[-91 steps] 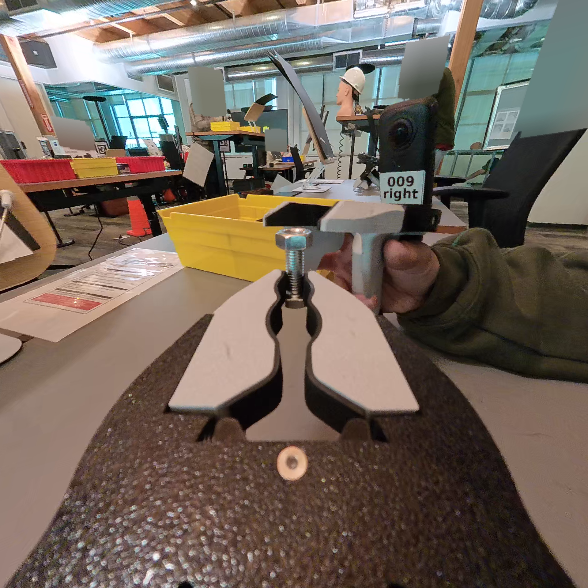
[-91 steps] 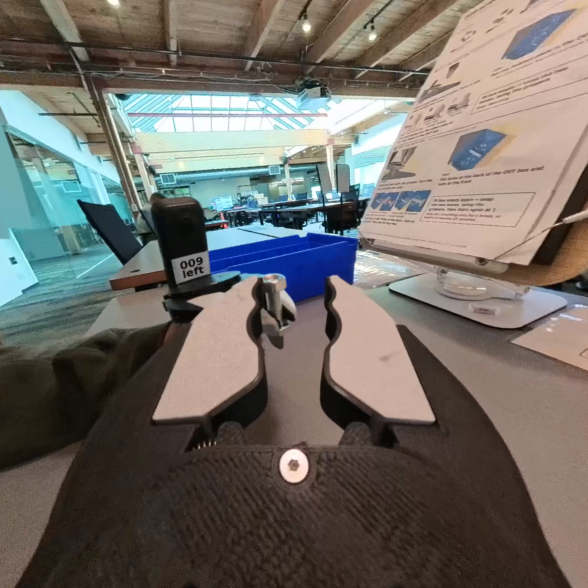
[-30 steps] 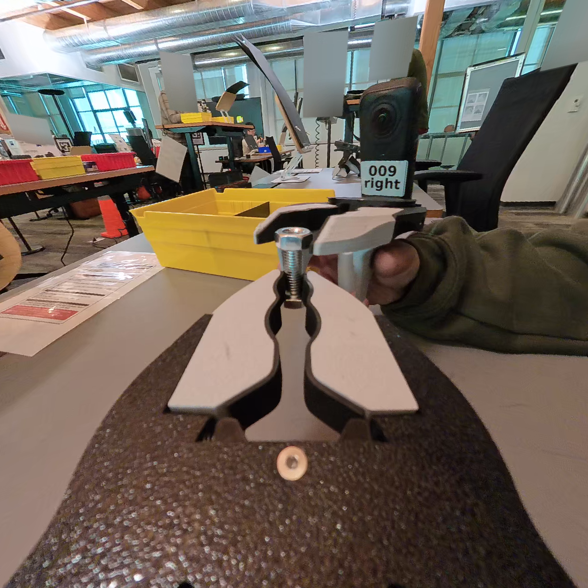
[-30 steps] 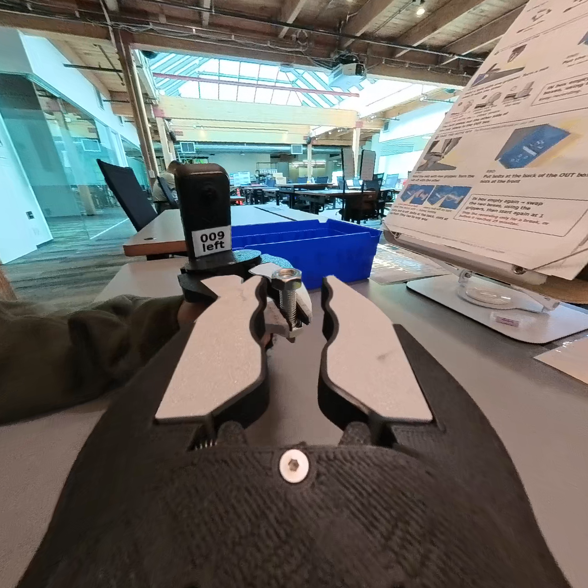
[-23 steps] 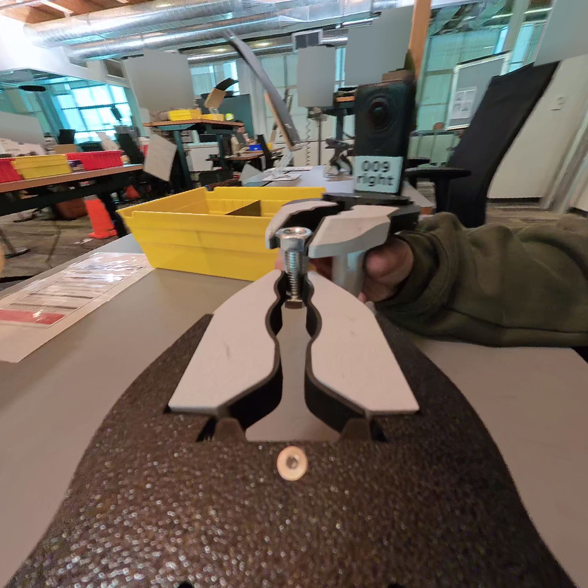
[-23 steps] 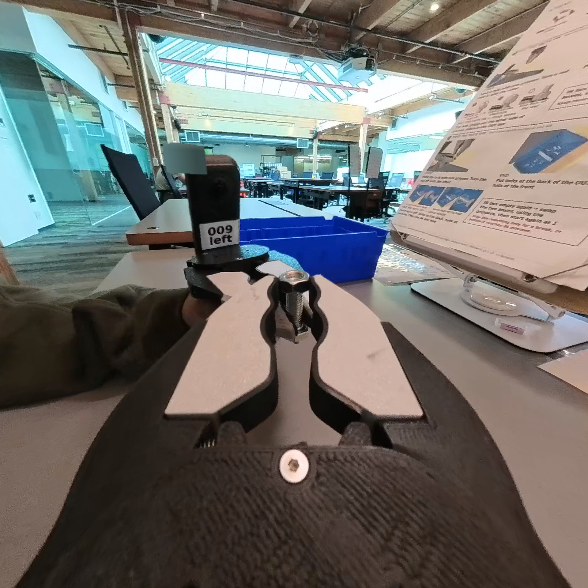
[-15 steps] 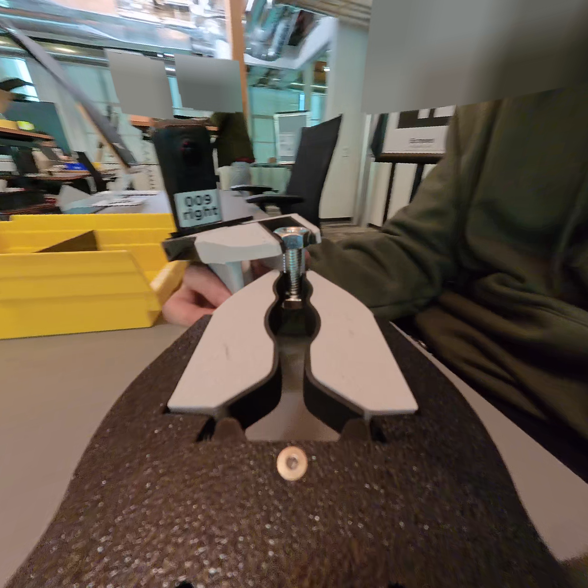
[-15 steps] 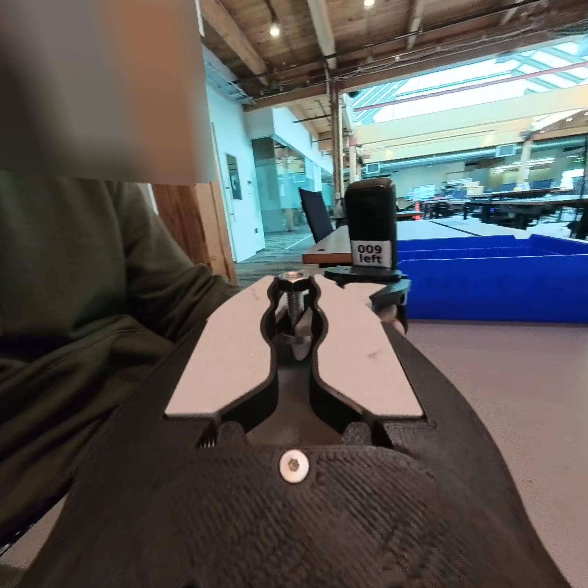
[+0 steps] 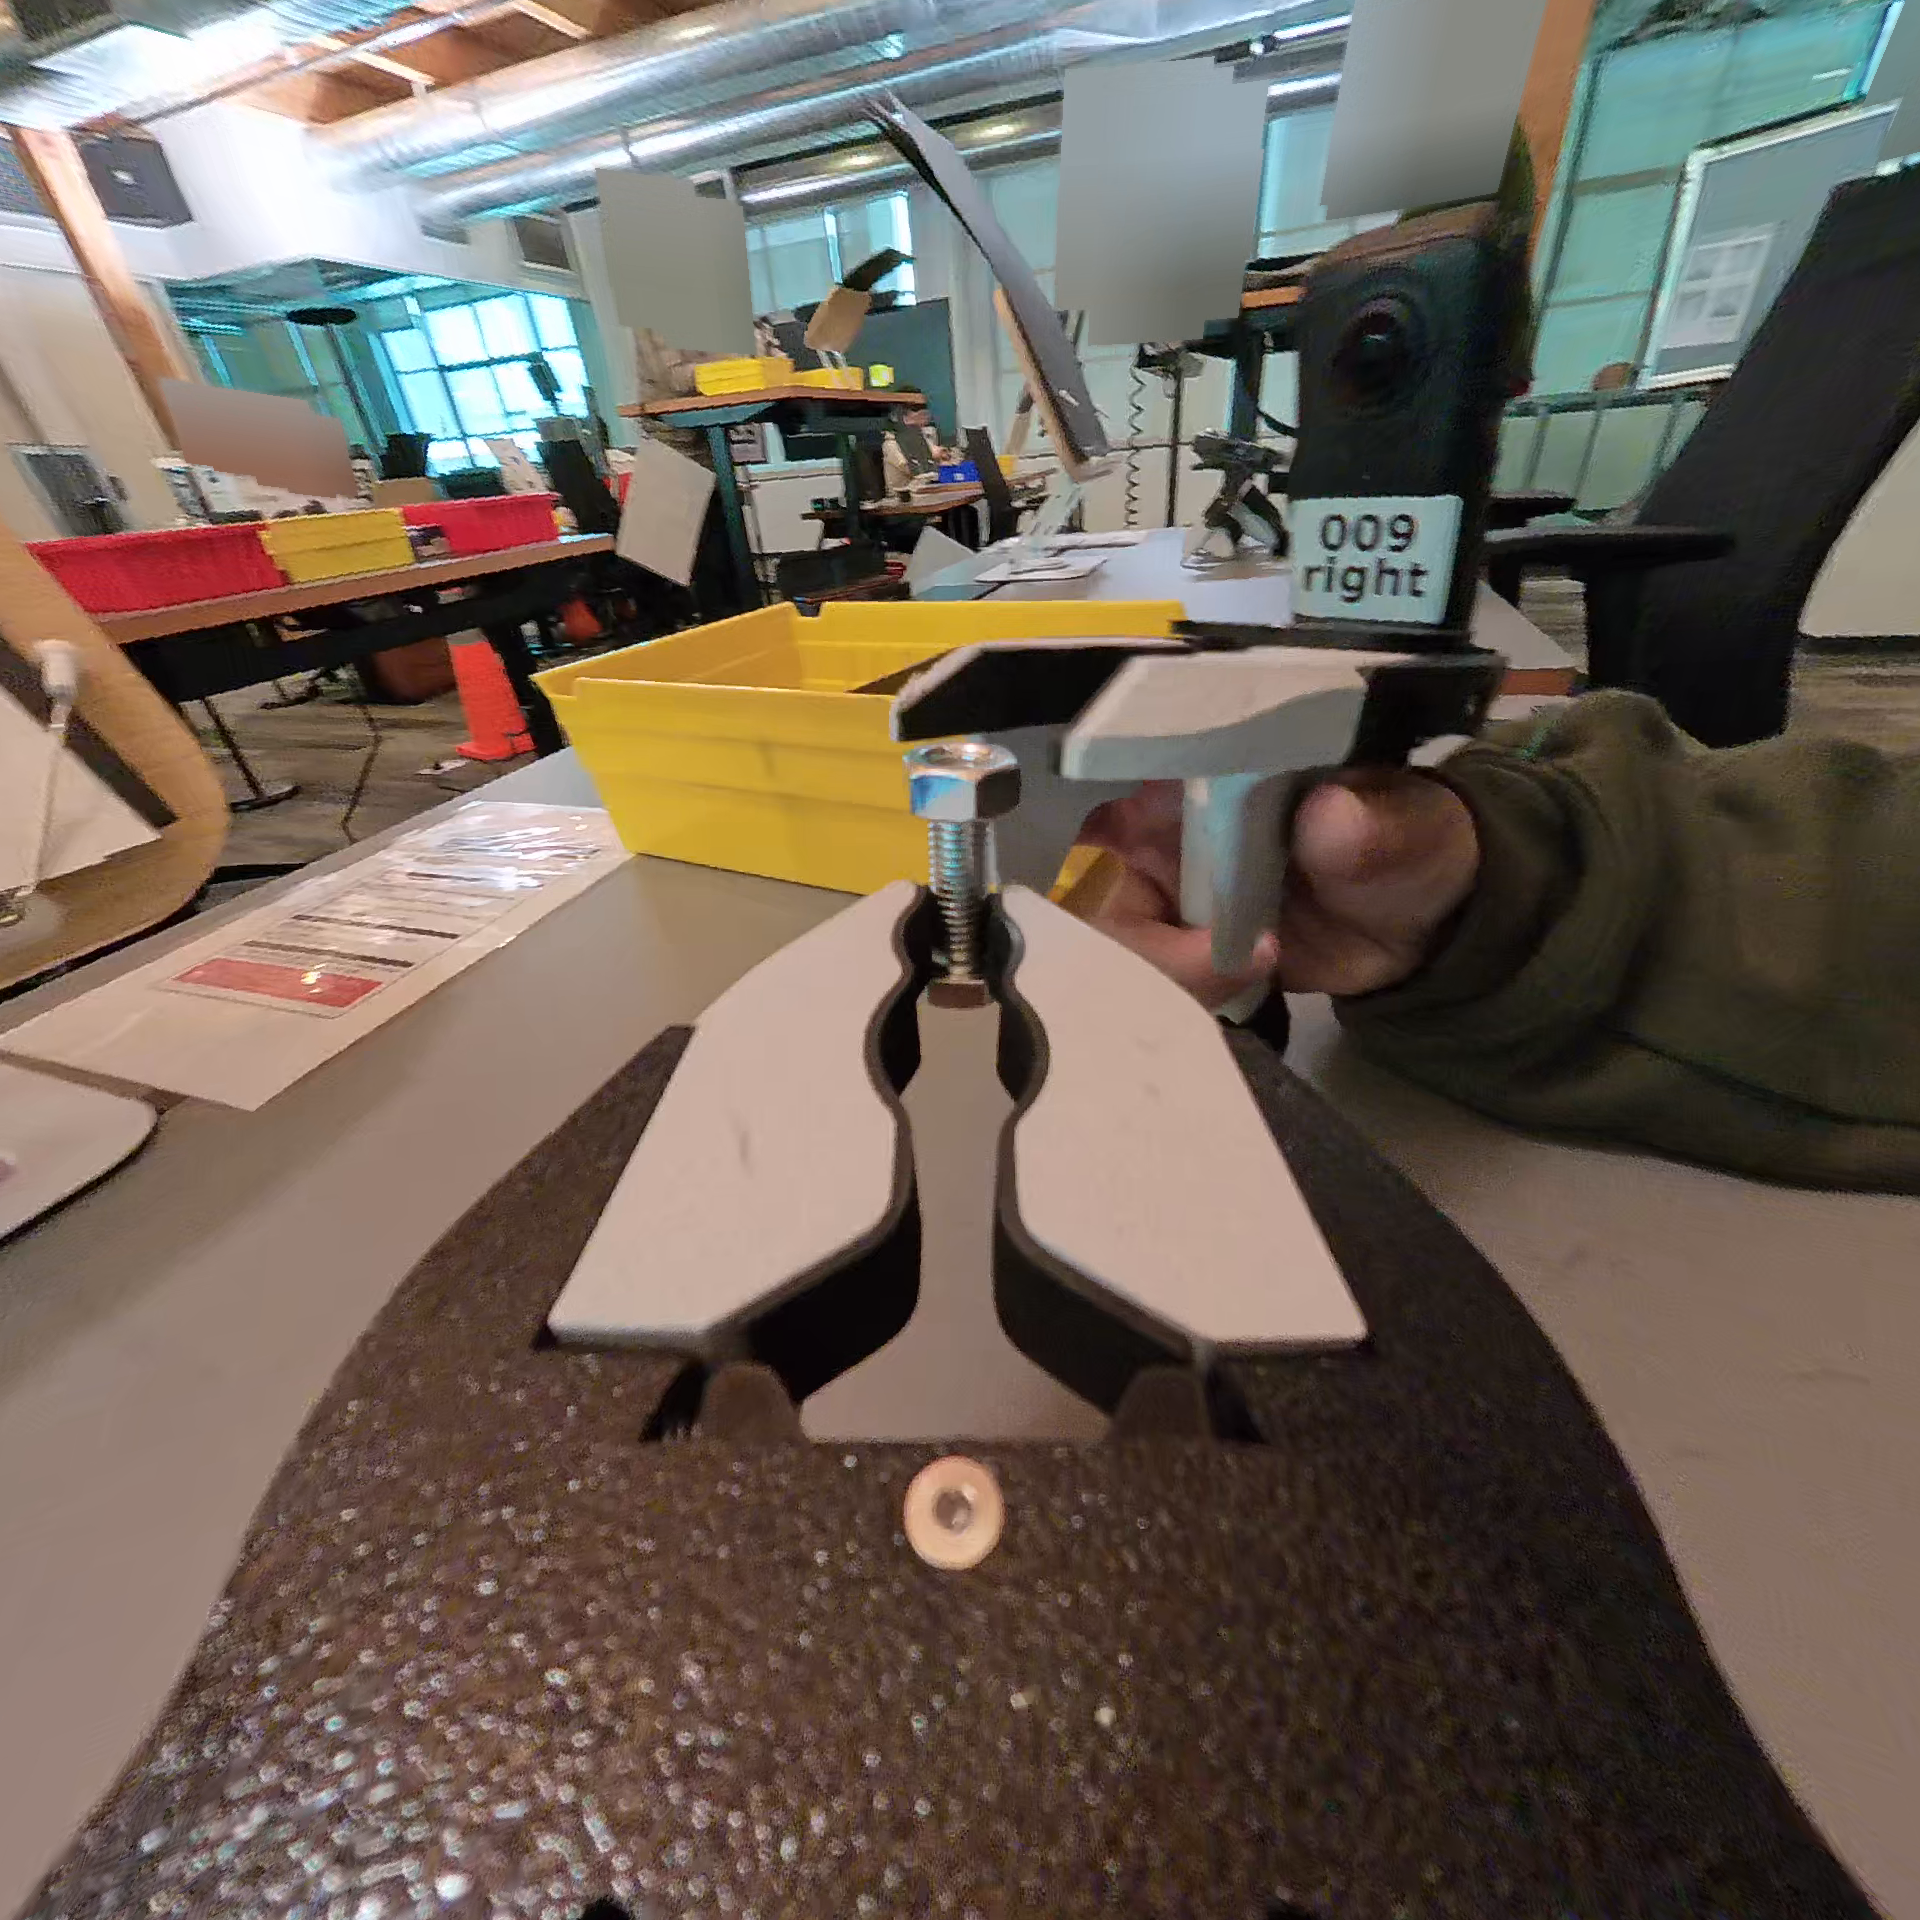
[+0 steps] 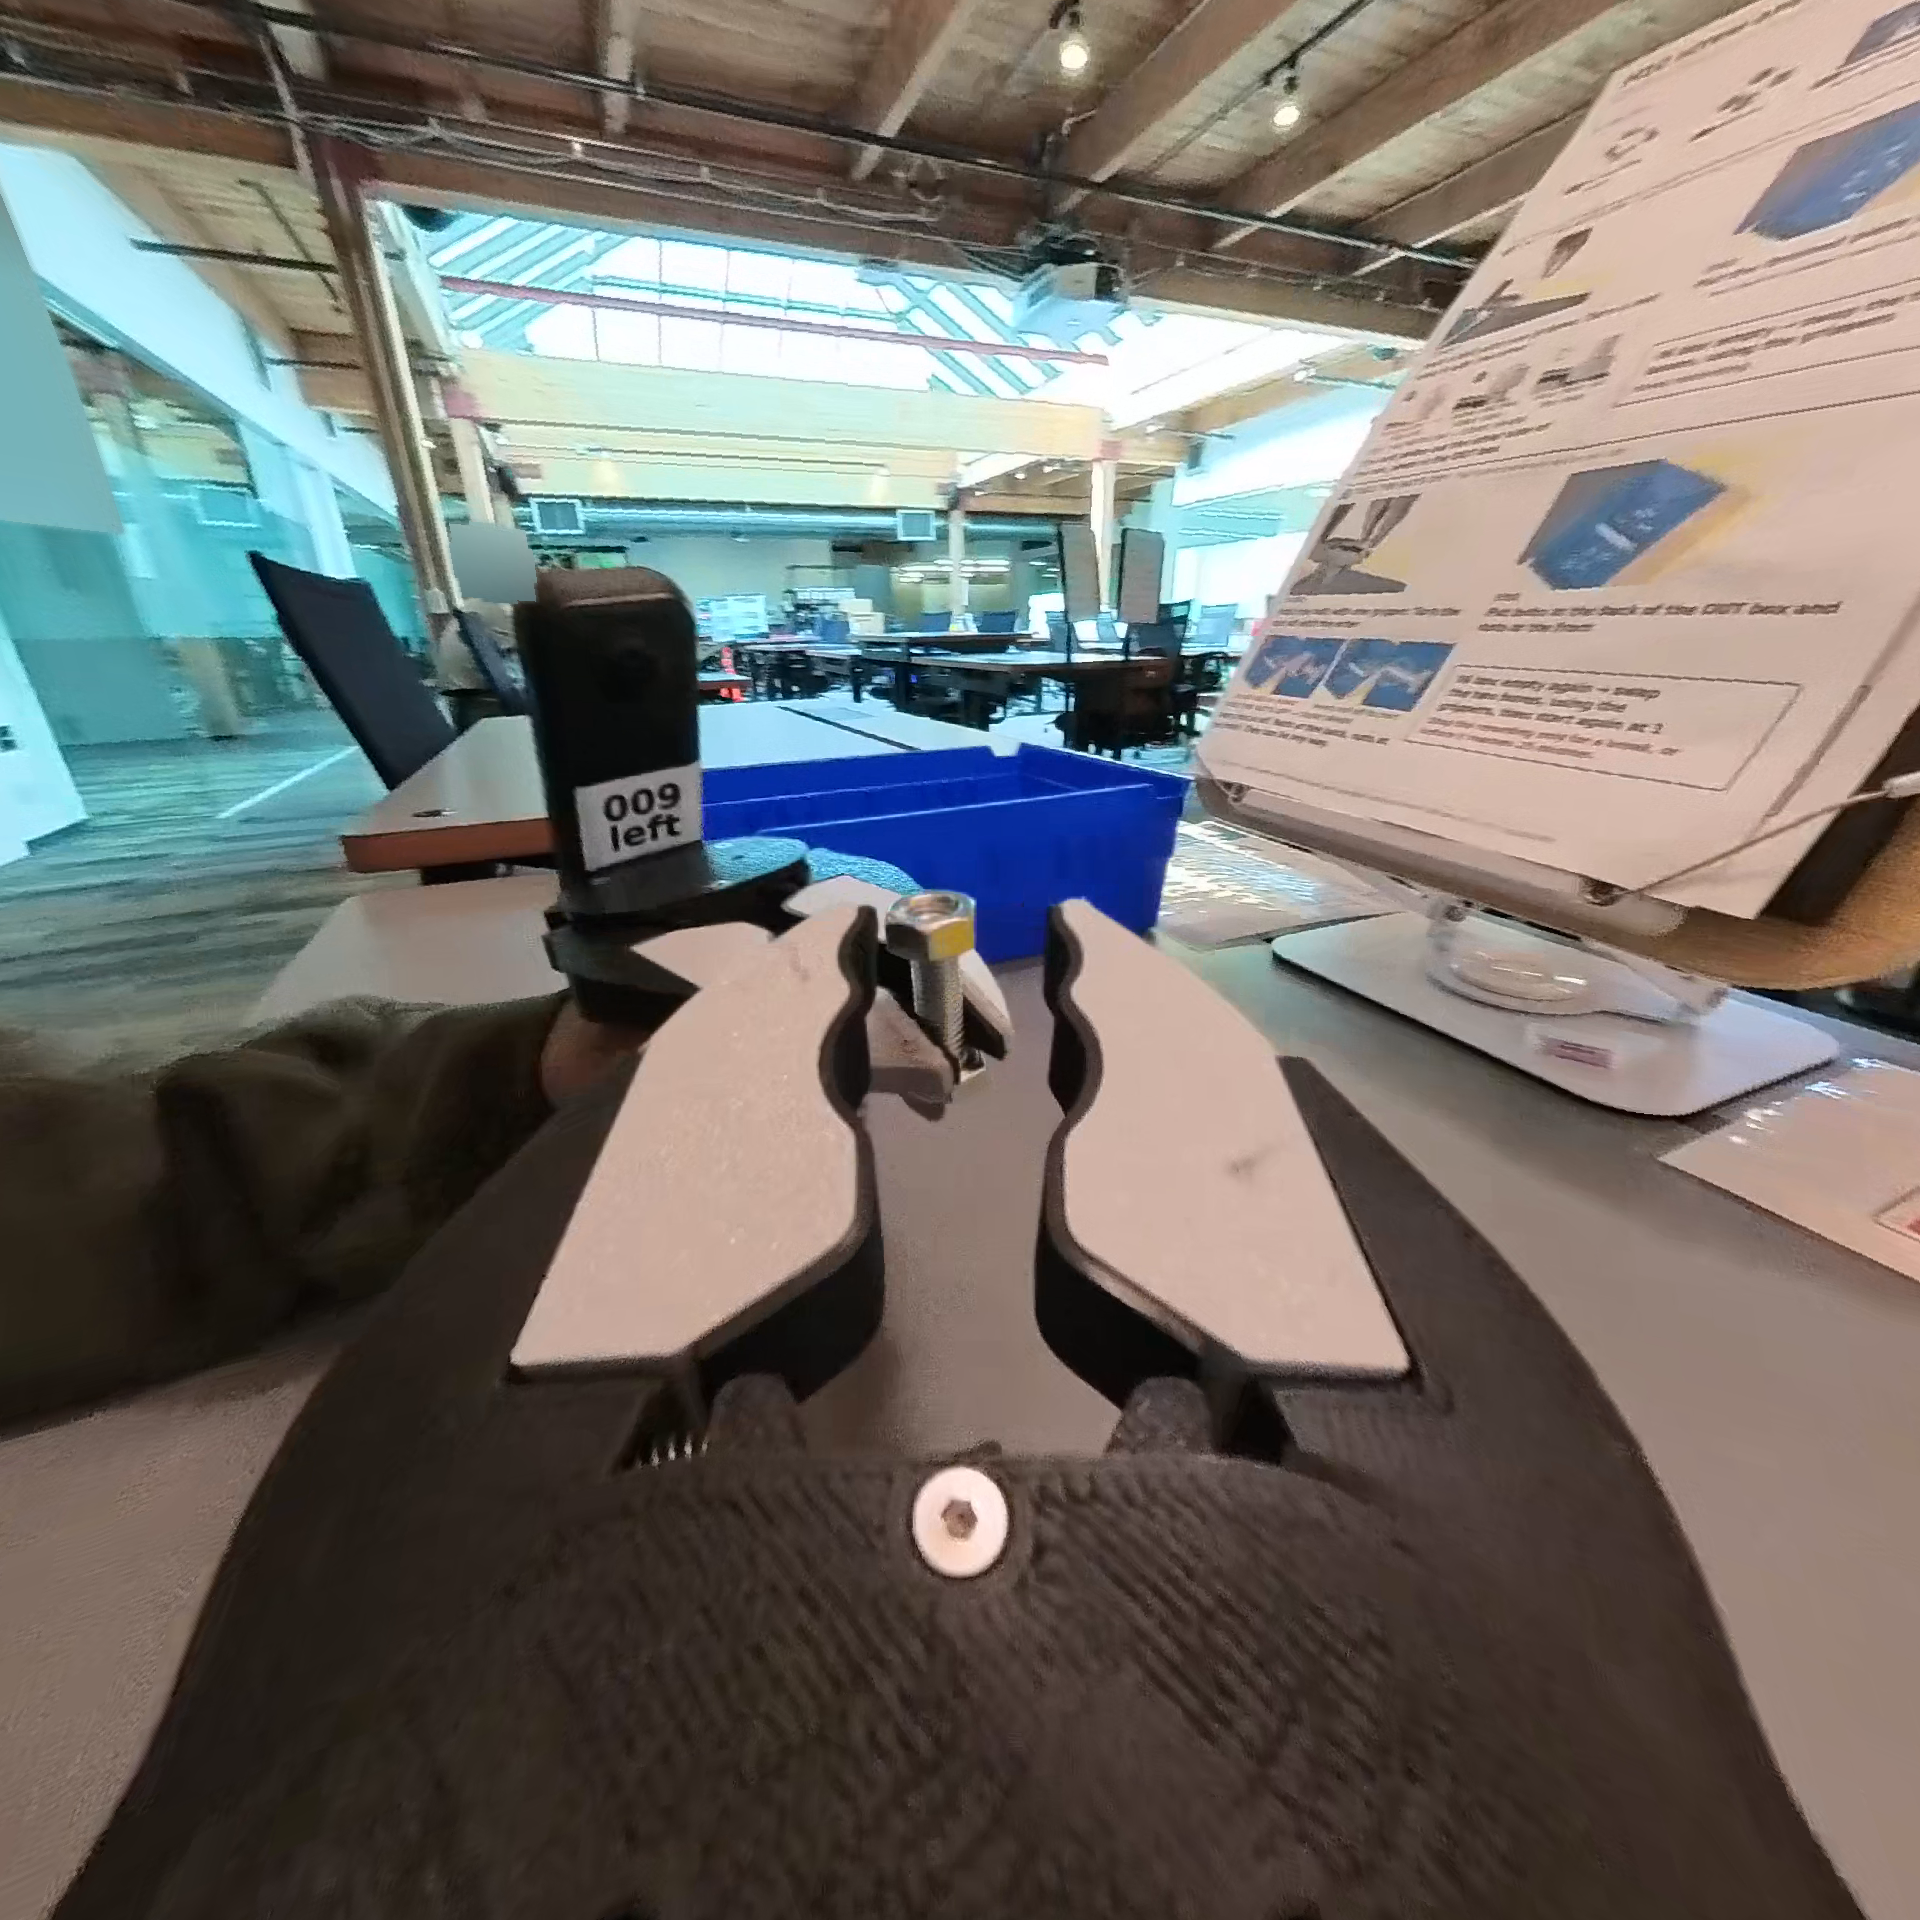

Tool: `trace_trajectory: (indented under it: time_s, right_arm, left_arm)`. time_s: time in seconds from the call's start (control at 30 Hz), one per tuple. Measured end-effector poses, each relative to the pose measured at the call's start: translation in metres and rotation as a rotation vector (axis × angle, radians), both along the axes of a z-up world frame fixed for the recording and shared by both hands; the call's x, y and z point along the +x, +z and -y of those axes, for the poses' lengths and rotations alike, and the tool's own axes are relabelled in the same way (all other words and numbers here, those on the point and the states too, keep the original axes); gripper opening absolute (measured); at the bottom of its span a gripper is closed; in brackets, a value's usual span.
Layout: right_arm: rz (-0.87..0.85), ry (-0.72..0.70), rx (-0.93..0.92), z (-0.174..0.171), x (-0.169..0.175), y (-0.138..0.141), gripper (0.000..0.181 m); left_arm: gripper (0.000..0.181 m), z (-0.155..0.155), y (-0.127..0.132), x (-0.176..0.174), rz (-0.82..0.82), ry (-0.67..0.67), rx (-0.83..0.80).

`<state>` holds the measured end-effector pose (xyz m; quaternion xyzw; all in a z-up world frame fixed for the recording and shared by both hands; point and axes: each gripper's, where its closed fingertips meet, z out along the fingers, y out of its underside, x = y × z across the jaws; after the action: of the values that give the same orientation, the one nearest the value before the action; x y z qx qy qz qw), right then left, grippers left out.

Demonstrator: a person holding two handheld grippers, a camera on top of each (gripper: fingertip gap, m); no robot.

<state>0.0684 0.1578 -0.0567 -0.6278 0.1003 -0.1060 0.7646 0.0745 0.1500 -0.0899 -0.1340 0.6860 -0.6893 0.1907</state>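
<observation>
Right gripper (image 10: 951, 997) reopened, bolt (image 9: 961, 862) released.

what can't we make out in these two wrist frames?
- Bolt lower tip: left wrist view, hidden between the left hand-held gripper fingers.
- Yellow bin contents: left wrist view, wall blocks them.
- Blue bin contents: right wrist view, wall blocks them.
- Right hand-held gripper open; contact with the bolt unclear.

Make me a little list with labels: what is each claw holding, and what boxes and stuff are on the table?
Left claw: left gripper shut on an upright silver bolt, nut on top
Right claw: right gripper open, fingers either side of the bolt, not touching
Hand: right hand in green sleeve holds the right gripper's handle
Boxes: yellow bin, blue bin
Table: grey table
Papers: instruction sheet on stand; laminated sheet lying flat
</observation>
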Motion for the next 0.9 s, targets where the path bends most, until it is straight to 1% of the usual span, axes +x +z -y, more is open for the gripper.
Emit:
trace_trajectory:
  time_s: [0.13, 0.23, 0.33, 0.4, 0.5, 0.57, 0.6, 0.63, 0.67, 0.77, 0.83, 0.87, 0.9]
  right_arm:
    - [0.000, -0.037, -0.046, -0.008, 0.001, -0.007, 0.038]
    - [-0.006, -0.078, -0.045, -0.012, 0.004, -0.008, 0.037]
    - [0.002, -0.101, -0.037, -0.015, 0.003, -0.007, 0.030]
    - [0.019, -0.136, -0.043, -0.015, 0.005, -0.007, 0.017]
    - [0.006, -0.103, -0.072, -0.015, 0.005, -0.010, 0.018]
    - [0.007, -0.033, -0.075, -0.014, -0.001, -0.009, 0.018]
    - [0.015, 0.032, -0.072, -0.013, -0.007, -0.008, 0.018]
    - [0.028, 0.116, -0.055, -0.011, -0.017, -0.004, 0.018]
    - [0.035, 0.230, -0.032, -0.007, -0.030, 0.000, 0.018]
    - [0.021, 0.527, 0.004, 0.004, -0.066, 0.007, 0.018]
    - [0.025, 0.635, -0.003, 0.007, -0.082, 0.005, 0.018]
    - [0.024, 0.676, -0.003, 0.008, -0.088, 0.006, 0.018]
    - [0.018, 0.699, -0.002, 0.008, -0.091, 0.006, 0.018]
  left_arm:
    - [0.009, -0.003, 0.000, 0.004, 0.009, 0.034, 0.011]
    - [0.009, 0.000, -0.004, 0.004, 0.021, 0.043, 0.049]
    - [0.009, 0.002, -0.007, 0.004, 0.025, 0.044, 0.070]
    - [0.009, 0.002, -0.007, 0.004, 0.022, 0.044, 0.071]
    - [0.009, 0.003, -0.009, 0.002, 0.010, 0.023, 0.077]
    - [0.009, 0.007, -0.008, -0.007, -0.008, -0.060, 0.060]
    - [0.009, 0.010, -0.005, -0.017, -0.024, -0.139, 0.031]
    - [0.009, 0.013, 0.000, -0.030, -0.040, -0.242, -0.001]
    - [0.009, 0.017, 0.004, -0.044, -0.048, -0.341, -0.026]
    - [0.009, 0.025, 0.006, -0.079, -0.066, -0.575, -0.037]
    - [0.009, 0.026, 0.006, -0.093, -0.087, -0.676, -0.040]
    - [0.009, 0.026, 0.006, -0.097, -0.089, -0.699, -0.041]
    - [0.009, 0.026, 0.006, -0.096, -0.078, -0.691, -0.035]
